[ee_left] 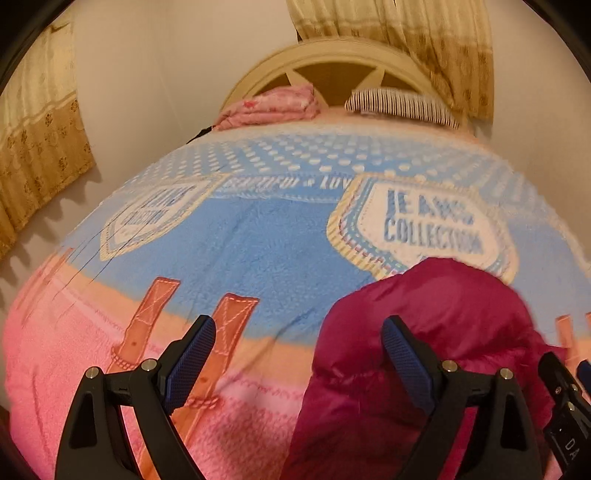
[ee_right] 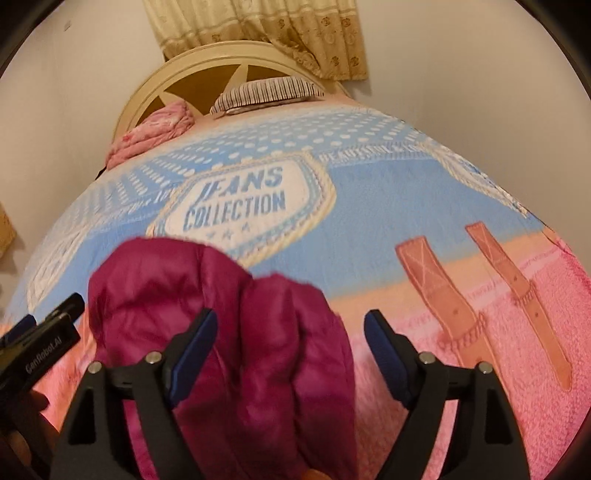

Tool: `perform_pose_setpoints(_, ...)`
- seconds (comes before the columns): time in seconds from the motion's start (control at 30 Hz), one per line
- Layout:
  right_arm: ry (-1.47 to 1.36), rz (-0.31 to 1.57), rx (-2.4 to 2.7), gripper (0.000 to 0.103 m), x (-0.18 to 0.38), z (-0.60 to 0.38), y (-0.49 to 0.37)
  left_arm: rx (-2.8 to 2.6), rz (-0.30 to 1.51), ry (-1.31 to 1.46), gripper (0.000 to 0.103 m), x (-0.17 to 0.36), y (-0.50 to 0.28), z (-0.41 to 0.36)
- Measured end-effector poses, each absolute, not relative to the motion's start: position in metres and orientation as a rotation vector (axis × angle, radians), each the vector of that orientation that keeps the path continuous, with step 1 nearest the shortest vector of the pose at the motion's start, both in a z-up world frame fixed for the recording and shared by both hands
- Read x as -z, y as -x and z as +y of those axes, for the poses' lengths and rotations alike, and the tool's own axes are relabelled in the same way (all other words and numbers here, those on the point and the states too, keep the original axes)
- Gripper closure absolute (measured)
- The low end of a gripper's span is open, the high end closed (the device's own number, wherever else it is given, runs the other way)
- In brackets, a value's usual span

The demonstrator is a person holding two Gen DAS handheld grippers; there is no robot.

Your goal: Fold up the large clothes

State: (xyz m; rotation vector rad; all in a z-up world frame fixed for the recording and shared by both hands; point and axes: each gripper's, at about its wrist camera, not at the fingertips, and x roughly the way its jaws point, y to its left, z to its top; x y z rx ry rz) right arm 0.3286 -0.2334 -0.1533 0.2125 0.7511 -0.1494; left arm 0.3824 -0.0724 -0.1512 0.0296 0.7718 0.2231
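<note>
We find the left gripper spread wide above the blanket, gripping nothing; the magenta jacket lies bunched under its right finger. The right gripper is likewise wide open and empty, its left finger over the same jacket on the blanket's pink near end. Farther off we note a striped pillow, folded pink bedding, the headboard and curtains.

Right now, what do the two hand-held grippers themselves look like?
Both match: the left hand-held gripper and right hand-held gripper have black plastic finger arms with triangular cutouts, silver pivot pins, and blue textured pads. The right wrist view shows white "GenRobot.AI" lettering on the left one's body.
</note>
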Motion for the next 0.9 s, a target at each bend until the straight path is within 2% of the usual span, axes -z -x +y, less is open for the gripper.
perform_pose_setpoints(0.07,-0.207,0.780,0.167,0.020,0.164,-0.230,-0.345,-0.240,0.822,-0.060,0.011,0.165,-0.393,-0.076)
perform_pose_setpoints(0.13,-0.235,0.819,0.183,0.032,0.178,-0.234,-0.355,-0.245,0.832,-0.031,0.011,0.175,-0.393,-0.074)
perform_pose_setpoints(0.4,-0.225,0.849,0.182,0.032,0.198,-0.240,-0.366,-0.214,0.861,0.036,0.008,0.197,-0.395,-0.071)
perform_pose_setpoints(0.9,-0.204,0.853,0.209,0.032,0.211,-0.239,-0.361,-0.238,0.875,0.000,0.004,0.207,-0.397,-0.080)
